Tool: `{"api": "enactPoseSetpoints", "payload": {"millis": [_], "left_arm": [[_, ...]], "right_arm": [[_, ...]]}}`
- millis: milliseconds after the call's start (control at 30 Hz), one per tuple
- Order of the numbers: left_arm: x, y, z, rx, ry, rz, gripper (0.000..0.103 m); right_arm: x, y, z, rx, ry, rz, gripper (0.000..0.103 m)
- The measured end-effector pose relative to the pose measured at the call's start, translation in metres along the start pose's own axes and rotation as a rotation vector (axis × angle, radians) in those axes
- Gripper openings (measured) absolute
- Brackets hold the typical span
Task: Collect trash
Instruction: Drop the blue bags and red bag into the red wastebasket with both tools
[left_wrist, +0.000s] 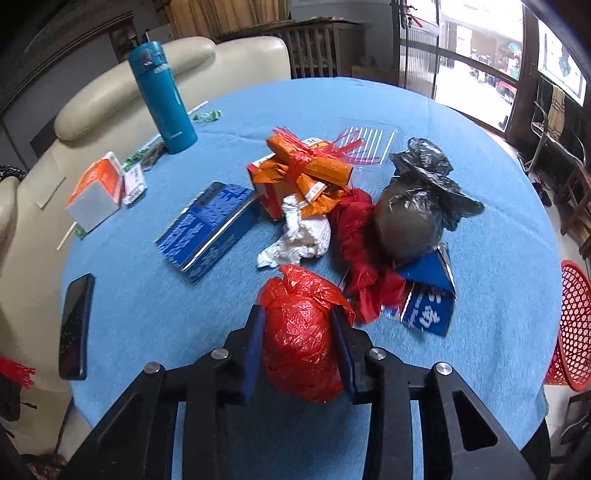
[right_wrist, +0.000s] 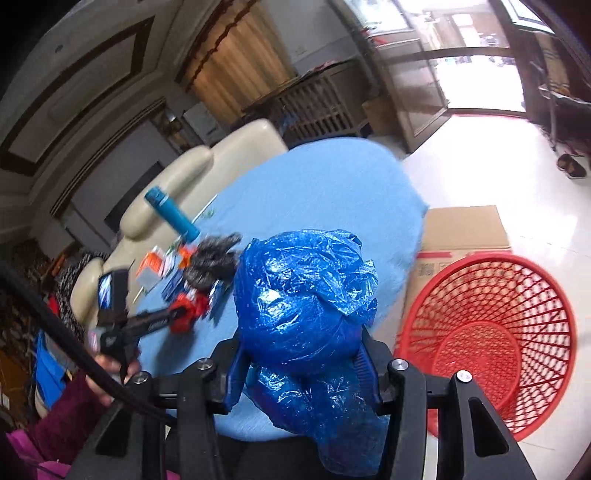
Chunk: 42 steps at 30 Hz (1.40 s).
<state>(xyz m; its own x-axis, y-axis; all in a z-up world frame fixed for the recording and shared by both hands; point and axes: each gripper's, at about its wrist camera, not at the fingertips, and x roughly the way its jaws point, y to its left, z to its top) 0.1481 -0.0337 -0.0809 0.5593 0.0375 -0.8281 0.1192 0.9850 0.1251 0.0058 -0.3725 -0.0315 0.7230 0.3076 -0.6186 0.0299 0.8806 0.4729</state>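
Crinkled plastic fills the nearest part of both wrist views. The left claw (left_wrist: 298, 325) has its blue pads pressed against either side of a red plastic bag bundle (left_wrist: 301, 332), which sits on the blue cloth of the round worktop (left_wrist: 147, 295) at its near edge. The right claw (right_wrist: 301, 354) grips a blue plastic bag bundle (right_wrist: 303, 295) held in the air above the worktop's edge, its loose tail hanging down between the fingers. Just right of that bundle, on the pale floor, stands a red mesh basket (right_wrist: 491, 332), and a flat cardboard box (right_wrist: 465, 229) lies behind it. A little past the red bundle, in the left view, lie a crumpled white tissue (left_wrist: 303, 229), a strip of red plastic (left_wrist: 358, 251) and a torn blue wrapper (left_wrist: 428, 295), the last two touching each other. A dark phone (left_wrist: 75, 326) rests near the worktop's left edge. Farther in sit a blue carton (left_wrist: 210, 225), an orange packet tied with red ribbon (left_wrist: 306, 173) and a knotted black bag (left_wrist: 413, 218), which leans against the red strip. An orange and white box (left_wrist: 99, 188) stands well to the left. At the far side stands a teal flask (left_wrist: 162, 96), upright, with a cream sofa (left_wrist: 110, 110) behind it.
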Motion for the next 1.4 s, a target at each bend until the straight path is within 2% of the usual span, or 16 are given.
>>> {"api": "enactPoseSetpoints", "payload": {"millis": [200,333,400,533,633,700,800,933,1033,1100,1167,1233,1300,1400], "left_arm": [[-0.051,0.004,-0.012,0.037,-0.103,-0.008,0.037],[-0.099,-0.02,-0.006,0.115,-0.214,-0.086,0.037],[-0.114,-0.037,-0.003,0.156,-0.246,-0.125,0.037],[-0.138,-0.088,0.007,0.264,-0.283,-0.249,0.037],[-0.143,-0.13,0.015,0.345,-0.269,-0.337,0.038],[-0.142,-0.162,0.019,0.391,-0.248,-0.402,0.038],[-0.136,-0.204,0.023,0.463,-0.232,-0.45,0.038],[-0.119,-0.254,0.026,0.541,-0.166,-0.527,0.039],[-0.116,-0.289,0.019,0.595,-0.138,-0.551,0.042],[-0.111,-0.309,0.015,0.62,-0.104,-0.573,0.048],[-0.106,-0.317,0.013,0.639,-0.099,-0.564,0.06],[-0.102,-0.315,0.012,0.646,-0.1,-0.545,0.062],[-0.093,-0.307,0.013,0.625,-0.069,-0.539,0.062],[-0.088,-0.272,0.017,0.556,-0.043,-0.537,0.062]], "right_arm": [[-0.028,-0.034,0.013,0.063,-0.087,-0.108,0.055],[-0.04,-0.056,0.018,0.12,-0.112,-0.162,0.055],[-0.042,-0.066,0.019,0.146,-0.103,-0.182,0.056],[-0.04,-0.081,0.018,0.197,-0.082,-0.19,0.056],[-0.04,-0.093,0.014,0.223,-0.063,-0.184,0.061],[-0.04,-0.102,0.013,0.247,-0.06,-0.17,0.071],[-0.039,-0.113,0.009,0.269,-0.063,-0.176,0.071],[-0.051,-0.131,0.006,0.3,-0.11,-0.223,0.071],[-0.066,-0.152,0.004,0.348,-0.158,-0.239,0.071],[-0.072,-0.17,0.001,0.396,-0.172,-0.256,0.071],[-0.077,-0.19,-0.005,0.471,-0.194,-0.25,0.071],[-0.079,-0.215,-0.016,0.562,-0.211,-0.228,0.071],[-0.075,-0.236,-0.027,0.638,-0.207,-0.218,0.071],[-0.062,-0.262,-0.047,0.76,-0.192,-0.166,0.071]]}}
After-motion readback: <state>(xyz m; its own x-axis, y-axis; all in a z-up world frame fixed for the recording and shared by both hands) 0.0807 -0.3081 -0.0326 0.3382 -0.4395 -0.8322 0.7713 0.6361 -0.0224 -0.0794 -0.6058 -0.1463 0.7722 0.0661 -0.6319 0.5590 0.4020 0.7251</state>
